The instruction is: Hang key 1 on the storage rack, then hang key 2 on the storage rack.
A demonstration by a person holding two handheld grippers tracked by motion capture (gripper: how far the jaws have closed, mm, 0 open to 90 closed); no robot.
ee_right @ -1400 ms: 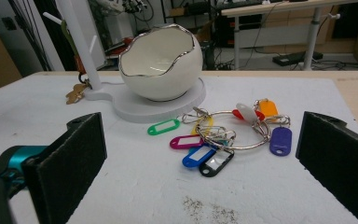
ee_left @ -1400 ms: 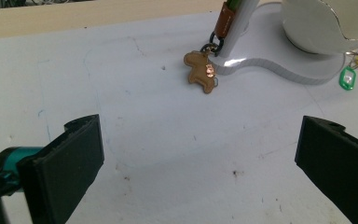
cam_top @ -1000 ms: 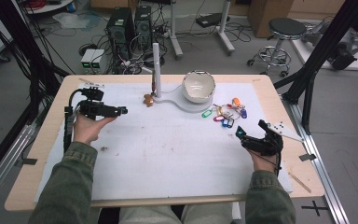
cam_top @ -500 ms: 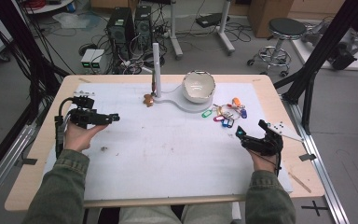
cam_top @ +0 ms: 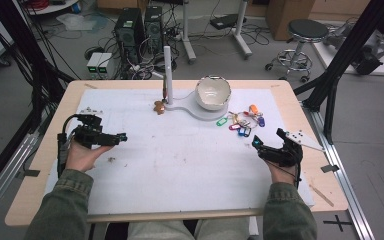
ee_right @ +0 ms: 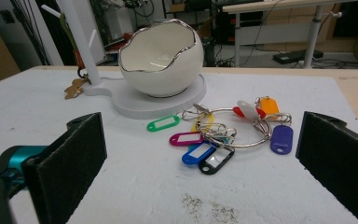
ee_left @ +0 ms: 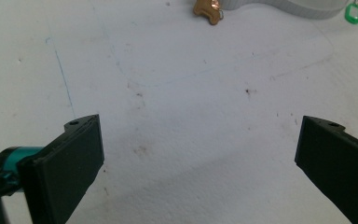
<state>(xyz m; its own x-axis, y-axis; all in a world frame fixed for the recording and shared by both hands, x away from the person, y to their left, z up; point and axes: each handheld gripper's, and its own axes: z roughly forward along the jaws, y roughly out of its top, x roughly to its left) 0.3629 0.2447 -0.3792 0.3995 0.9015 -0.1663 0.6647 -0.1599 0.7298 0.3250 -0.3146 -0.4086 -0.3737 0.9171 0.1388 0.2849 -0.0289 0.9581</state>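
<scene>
Right tool (ee_right: 200,158) view shows the key ring (ee_right: 233,128) tags and egg bowl (ee_right: 161,58) closely.

We see a wooden table (cam_top: 42,165) covered by a stained white sheet (cam_top: 180,165). On the sheet at the far side lies a flat white stand (cam_top: 190,108) bearing an egg-shaped bowl (cam_top: 212,93) and a thin post (cam_top: 167,70), with a small brown charm (cam_top: 158,106) just beside its base. Near the bowl lies a ring of coloured key tags (ee_right: 223,135).
</scene>
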